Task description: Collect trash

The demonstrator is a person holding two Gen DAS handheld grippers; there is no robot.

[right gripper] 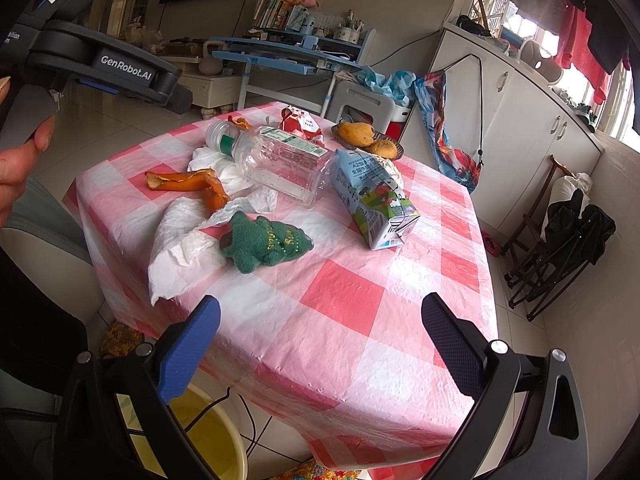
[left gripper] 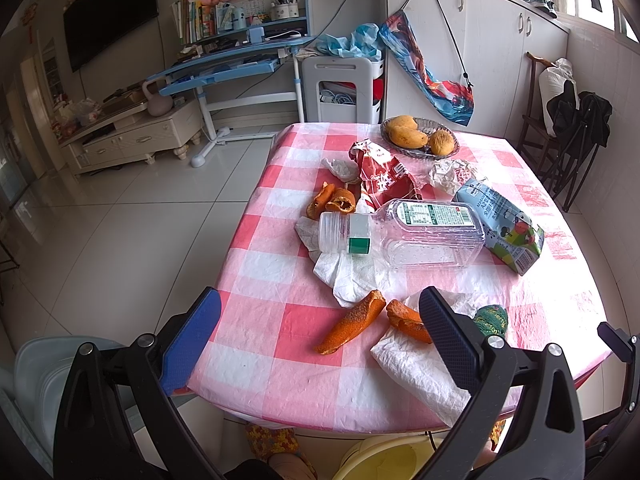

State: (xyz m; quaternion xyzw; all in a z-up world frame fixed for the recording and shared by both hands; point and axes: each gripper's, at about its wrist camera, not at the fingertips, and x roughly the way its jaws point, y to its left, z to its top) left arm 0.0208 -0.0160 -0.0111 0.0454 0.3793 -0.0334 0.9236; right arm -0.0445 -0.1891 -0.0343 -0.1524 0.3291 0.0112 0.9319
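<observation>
Trash lies on a pink-and-white checked table (left gripper: 280,332): a clear plastic bottle (left gripper: 404,236) on its side, a milk carton (left gripper: 504,228), a red wrapper (left gripper: 384,178), orange peels (left gripper: 352,326), white tissues (left gripper: 416,356) and crumpled paper (left gripper: 450,174). My left gripper (left gripper: 320,330) is open and empty above the table's near edge, close to the peels. My right gripper (right gripper: 320,340) is open and empty over the table's near corner. The right view shows the bottle (right gripper: 280,160), carton (right gripper: 372,200), peels (right gripper: 188,182), tissue (right gripper: 180,244) and a green knitted toy (right gripper: 264,242).
A glass bowl of mangoes (left gripper: 420,138) stands at the table's far side. A yellow bucket (right gripper: 216,436) sits on the floor below the near edge. A chair (left gripper: 36,364) stands at the left. Folded chairs (right gripper: 560,240) lean by the right wall.
</observation>
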